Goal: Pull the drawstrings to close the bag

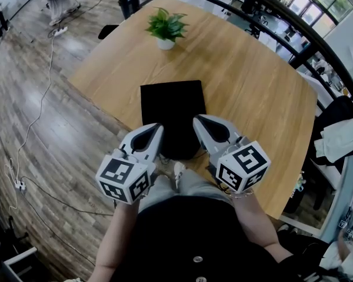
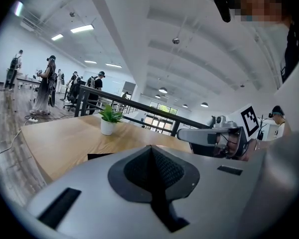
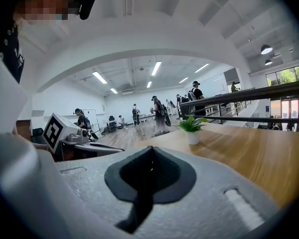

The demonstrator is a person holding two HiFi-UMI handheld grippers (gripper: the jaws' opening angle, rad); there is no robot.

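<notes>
A flat black bag [image 1: 172,106] lies on the wooden table [image 1: 253,87], its near end at the table's front edge. My left gripper [image 1: 157,127] hovers over the bag's near left corner and my right gripper [image 1: 197,121] over its near right corner, tips pointing away from me. Both are shut, and no string shows between the jaws in either gripper view. In the left gripper view my shut left gripper [image 2: 150,147] fills the lower half, with a sliver of the bag [image 2: 99,156] beyond it. No drawstrings are visible.
A small potted plant [image 1: 166,28] stands on the table beyond the bag. A black railing [image 1: 270,16] runs behind the table. The floor [image 1: 41,128] with cables lies to the left. Several people stand far off in the room.
</notes>
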